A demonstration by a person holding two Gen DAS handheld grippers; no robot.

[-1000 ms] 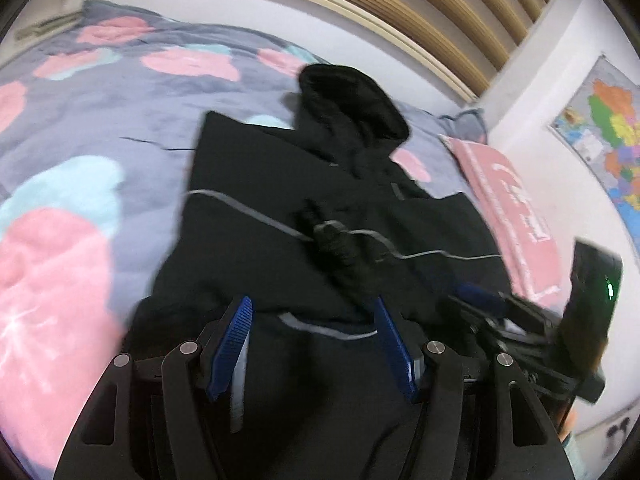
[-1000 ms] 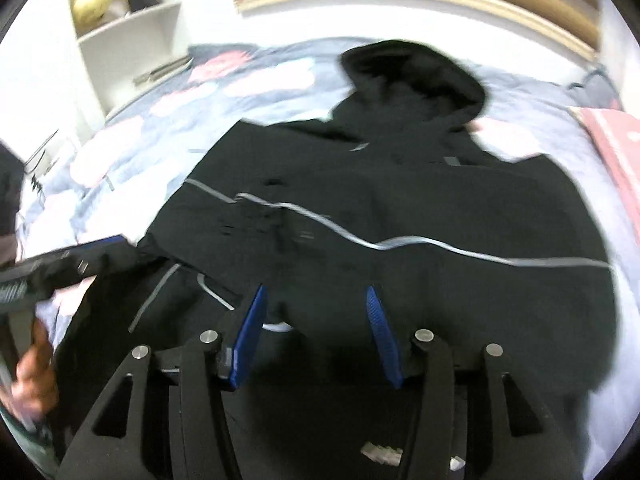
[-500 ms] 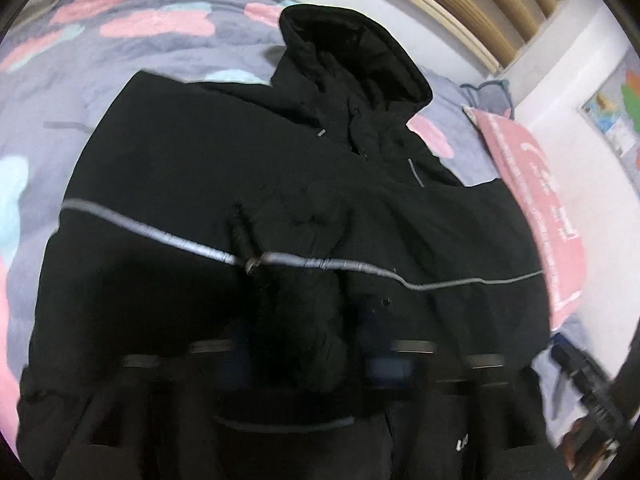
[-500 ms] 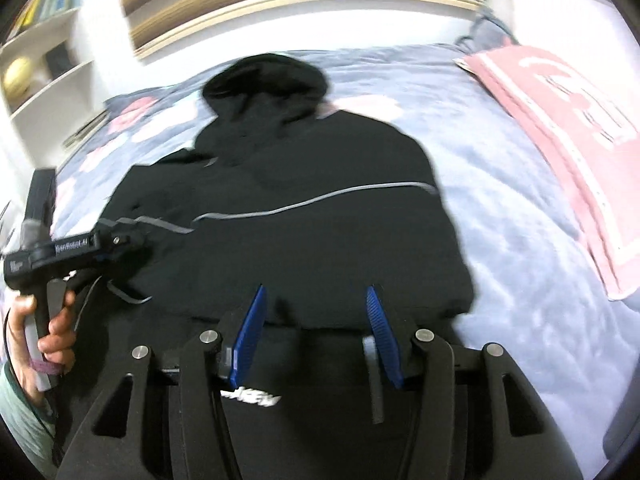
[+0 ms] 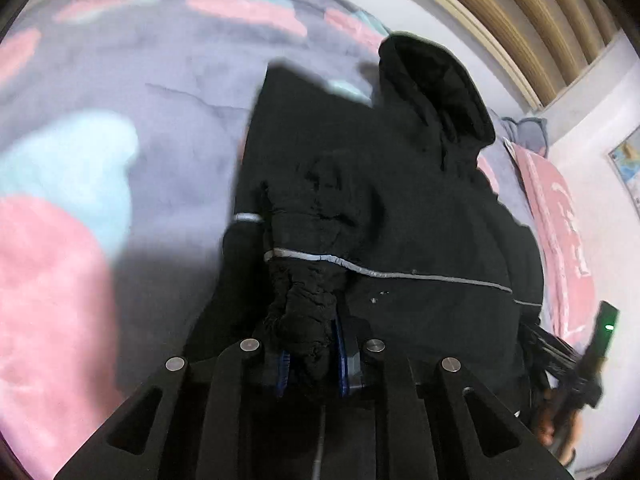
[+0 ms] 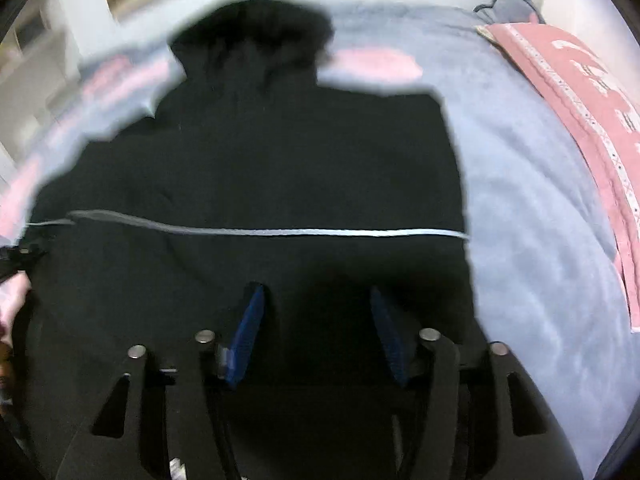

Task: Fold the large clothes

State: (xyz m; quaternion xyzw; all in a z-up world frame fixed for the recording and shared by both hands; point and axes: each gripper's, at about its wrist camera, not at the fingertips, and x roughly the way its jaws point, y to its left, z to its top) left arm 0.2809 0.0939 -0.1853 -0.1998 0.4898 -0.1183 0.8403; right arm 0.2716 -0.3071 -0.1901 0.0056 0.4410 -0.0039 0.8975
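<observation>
L gripper (image 5: 310, 354) fingers clamped on bunched black jacket (image 5: 400, 208) fabric; were spread wide a sec ago. R gripper (image 6: 316, 332) fingers apart, just widened, hovering over jacket, nothing pinched. Jacket now narrower, L side folded in, hood (image 6: 256, 40) far end. Lies on bed (image 6: 528, 168), grey-pink blanket; pink pillow (image 6: 592, 120) on R.

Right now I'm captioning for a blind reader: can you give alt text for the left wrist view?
The left gripper is shut on a bunched fold of a black hooded jacket with a thin reflective stripe, spread on a pink, blue and grey blanket.
</observation>
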